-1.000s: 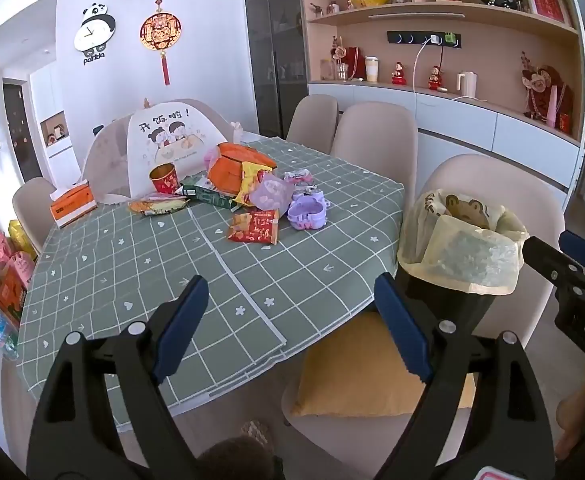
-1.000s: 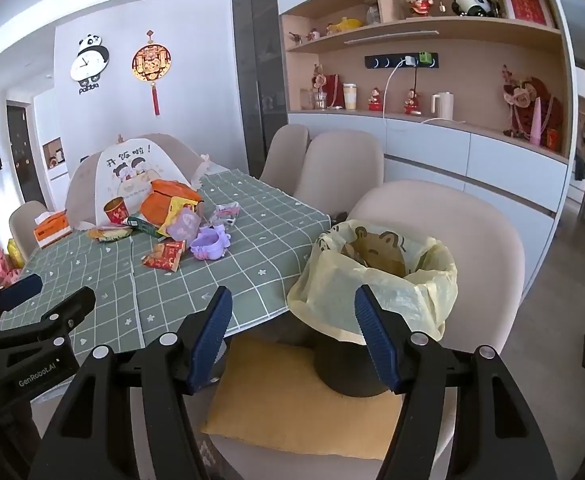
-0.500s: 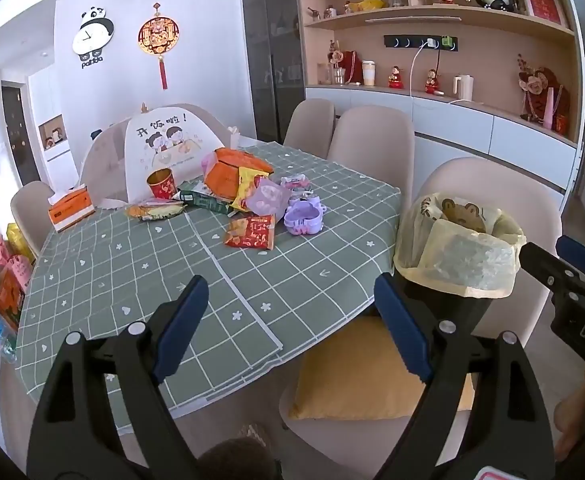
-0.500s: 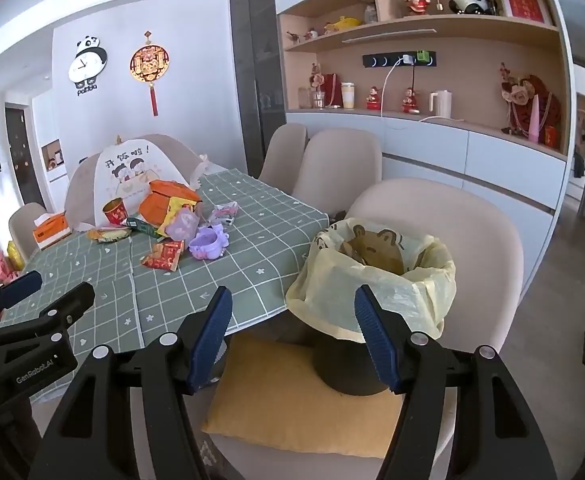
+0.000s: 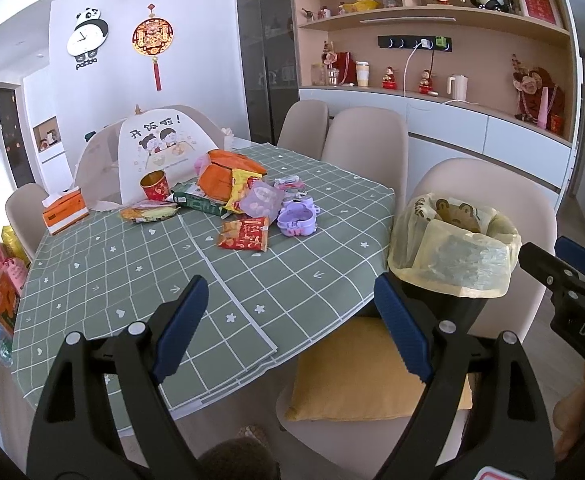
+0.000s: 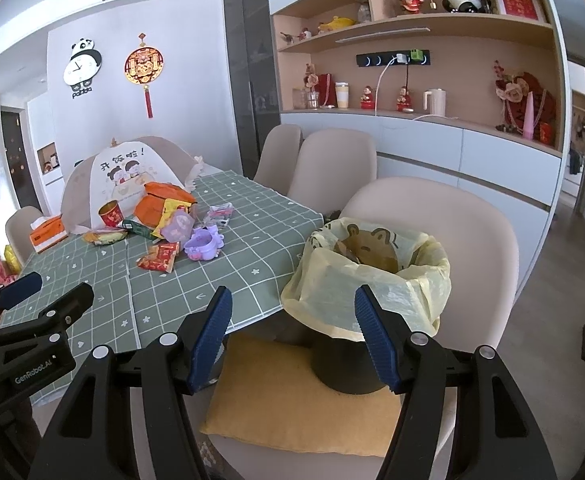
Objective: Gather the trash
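Trash, chiefly snack wrappers [image 5: 244, 234], lay mid-frame on the green checked table [image 5: 104, 280], well beyond the left gripper [image 5: 288, 320] and right gripper [image 6: 292, 332], both spread wide and empty. Wrappers looked light, crinkly and slippery; pinching a flat edge seemed best. The lined bin [image 6: 366, 280] sat on a chair. "GenRobot.AI" and "panda" were legible.

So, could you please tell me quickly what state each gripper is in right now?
Left gripper: open, holding nothing.
Right gripper: open, holding nothing.
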The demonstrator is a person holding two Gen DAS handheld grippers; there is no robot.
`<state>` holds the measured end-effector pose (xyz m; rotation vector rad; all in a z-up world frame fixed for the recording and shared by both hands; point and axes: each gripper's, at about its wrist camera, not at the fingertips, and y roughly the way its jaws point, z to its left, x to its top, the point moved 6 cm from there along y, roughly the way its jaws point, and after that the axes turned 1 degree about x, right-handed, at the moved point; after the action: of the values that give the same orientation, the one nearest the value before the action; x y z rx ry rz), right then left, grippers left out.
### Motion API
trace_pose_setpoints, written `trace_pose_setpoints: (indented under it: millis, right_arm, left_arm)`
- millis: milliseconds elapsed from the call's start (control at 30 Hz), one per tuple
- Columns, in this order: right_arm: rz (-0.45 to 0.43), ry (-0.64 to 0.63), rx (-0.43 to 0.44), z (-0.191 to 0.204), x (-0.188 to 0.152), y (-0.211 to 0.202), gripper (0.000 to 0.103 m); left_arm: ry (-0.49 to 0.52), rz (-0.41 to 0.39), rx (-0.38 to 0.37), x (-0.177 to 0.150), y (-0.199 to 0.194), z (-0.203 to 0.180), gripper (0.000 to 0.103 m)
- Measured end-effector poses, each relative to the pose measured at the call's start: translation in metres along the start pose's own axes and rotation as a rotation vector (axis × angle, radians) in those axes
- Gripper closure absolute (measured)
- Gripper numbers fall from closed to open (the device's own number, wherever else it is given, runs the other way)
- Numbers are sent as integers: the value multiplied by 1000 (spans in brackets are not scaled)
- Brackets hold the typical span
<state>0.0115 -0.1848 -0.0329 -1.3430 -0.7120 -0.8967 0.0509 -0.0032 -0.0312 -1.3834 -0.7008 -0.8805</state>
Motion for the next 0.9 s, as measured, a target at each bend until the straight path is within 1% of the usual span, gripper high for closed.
trace_pose_setpoints:
  millis: [900]
  right_arm:
    - [1,2,-8,-1,-1,1,43]
  left_arm:
    - [2,0,-11,-2,2,-4,22]
